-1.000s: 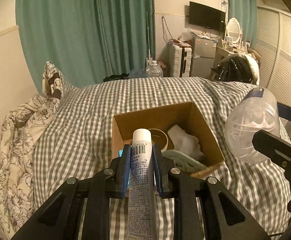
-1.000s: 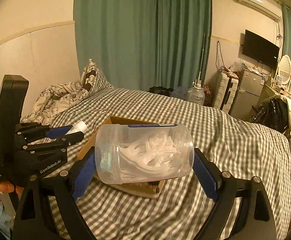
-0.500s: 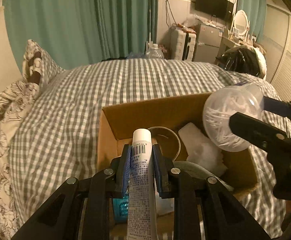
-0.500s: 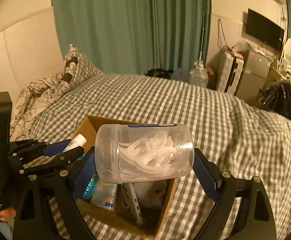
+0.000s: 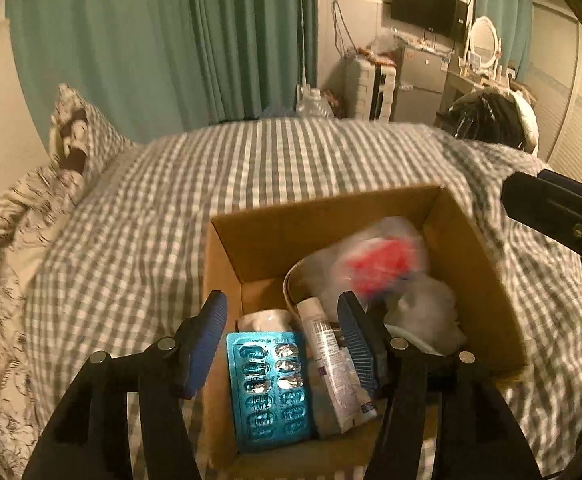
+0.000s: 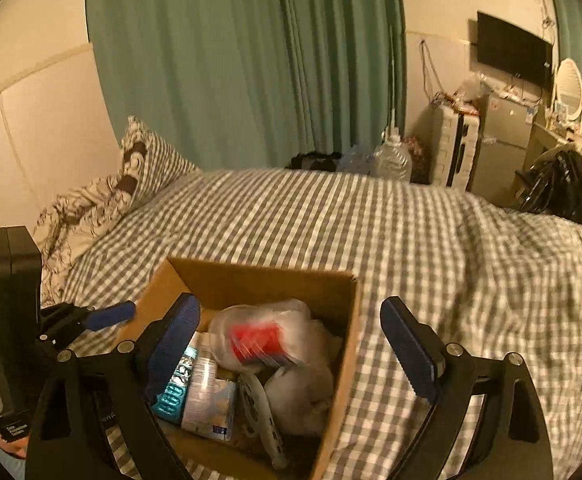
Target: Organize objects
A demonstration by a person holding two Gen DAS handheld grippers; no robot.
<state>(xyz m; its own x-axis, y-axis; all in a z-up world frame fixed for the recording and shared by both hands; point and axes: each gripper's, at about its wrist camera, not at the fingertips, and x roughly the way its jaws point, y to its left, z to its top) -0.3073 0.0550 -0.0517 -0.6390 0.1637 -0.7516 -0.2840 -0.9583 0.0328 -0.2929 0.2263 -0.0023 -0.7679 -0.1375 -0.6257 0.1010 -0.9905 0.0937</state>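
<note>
Now both grippers (image 5: 283,338) (image 6: 291,344) gape above the box (image 5: 331,216).

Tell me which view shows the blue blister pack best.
The left wrist view: the blue blister pack lies face-up in the cardboard box, every pocket visible. The right wrist view shows only a corner behind the jaws.
</note>
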